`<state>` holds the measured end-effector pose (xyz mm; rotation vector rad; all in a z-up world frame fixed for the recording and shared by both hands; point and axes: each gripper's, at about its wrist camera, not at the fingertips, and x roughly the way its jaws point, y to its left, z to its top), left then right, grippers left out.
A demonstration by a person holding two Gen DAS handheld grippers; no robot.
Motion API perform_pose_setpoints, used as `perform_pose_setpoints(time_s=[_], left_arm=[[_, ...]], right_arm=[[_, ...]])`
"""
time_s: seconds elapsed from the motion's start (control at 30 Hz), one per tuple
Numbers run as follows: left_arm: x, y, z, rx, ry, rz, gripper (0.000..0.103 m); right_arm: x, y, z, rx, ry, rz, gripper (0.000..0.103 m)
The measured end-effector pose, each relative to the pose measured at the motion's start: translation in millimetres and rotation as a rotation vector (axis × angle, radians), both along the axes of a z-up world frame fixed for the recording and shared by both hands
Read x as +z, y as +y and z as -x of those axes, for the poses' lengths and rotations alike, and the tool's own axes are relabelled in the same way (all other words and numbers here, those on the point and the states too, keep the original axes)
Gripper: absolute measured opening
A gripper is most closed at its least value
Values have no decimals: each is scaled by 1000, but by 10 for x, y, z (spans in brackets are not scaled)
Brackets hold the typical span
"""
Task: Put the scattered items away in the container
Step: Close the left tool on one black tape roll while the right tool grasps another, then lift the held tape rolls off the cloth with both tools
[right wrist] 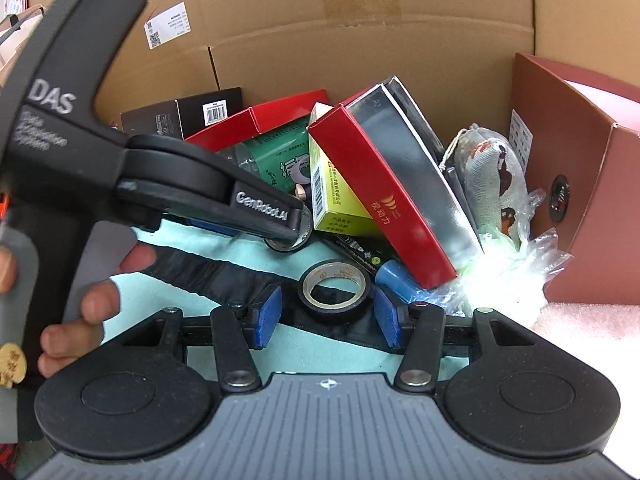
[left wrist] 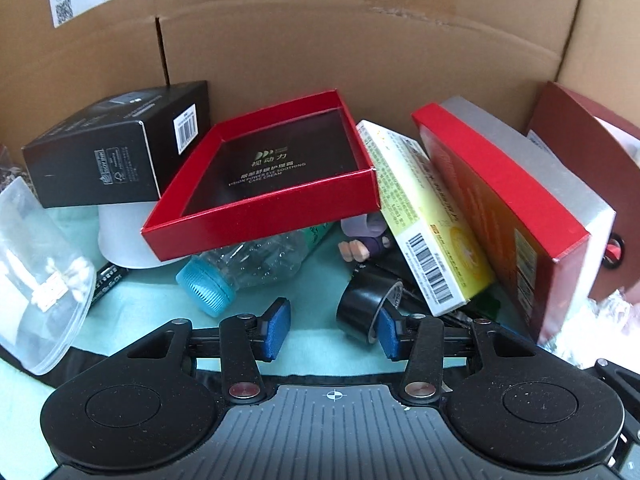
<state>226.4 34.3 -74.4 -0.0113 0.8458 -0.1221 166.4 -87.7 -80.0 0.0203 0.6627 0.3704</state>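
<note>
Where the left wrist camera looks into the cardboard box (left wrist: pixel 320 40), the left gripper (left wrist: pixel 334 328) has its blue pads (left wrist: pixel 276 328) spread wide with nothing between them. A black tape roll (left wrist: pixel 360 308) sits just in front of the right-hand pad, touching or nearly so — I cannot tell which. Behind it a red tray-like lid (left wrist: pixel 264 176) lies tilted across a clear plastic bottle (left wrist: pixel 248 268) with a blue cap, beside a black carton (left wrist: pixel 116 148). A yellow-green box (left wrist: pixel 420 216) and a red and silver box (left wrist: pixel 512 208) lean to the right. A clear plastic tub (left wrist: pixel 36 272) lies at the left on teal cloth (left wrist: pixel 312 296).

In the right wrist view, the right gripper (right wrist: pixel 326 318) is also wide open, and a second black tape roll (right wrist: pixel 334 290) lies flat on the cloth between its pads (right wrist: pixel 266 316), touching neither. The left gripper (right wrist: pixel 280 220) reaches in from the left, held by a hand (right wrist: pixel 96 304). A printed drawstring pouch (right wrist: pixel 492 184) rests near crumpled clear plastic (right wrist: pixel 516 276) at the right.
</note>
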Motion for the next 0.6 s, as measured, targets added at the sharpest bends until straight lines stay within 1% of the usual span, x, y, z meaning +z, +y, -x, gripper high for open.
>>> perform_pose_setpoints(time_s=[0.07,0.1,0.13,0.17,0.2,0.23,0.27,0.47,0.6], left_arm=[[2,-5,-9,-4,-8,0,59],[3,-10,-9,-10,-10,1,53],[4,-12,-4,-14,-12,4,37],[7,-14,4,-22,-12,10,32],[11,-18,10,-31,-10,17,22],[13,-24,16,-34,-7,17,15],[13,-31,22,-34,-5,12,14],[35,-45,91,-49,1,11,12],[67,-27,236,-60,10,23,12]], right_arm=[[-2,19,-14,0,-2,0,58],[-4,31,-19,0,-4,1,58],[-7,41,-26,-2,-7,2,58],[-10,51,-30,-4,-9,5,56],[-13,53,-27,-7,-12,10,52],[-16,48,-25,-12,-15,16,49],[-15,40,-28,-14,-13,15,46],[-9,37,-3,-9,-10,16,46],[10,15,59,-4,3,14,46]])
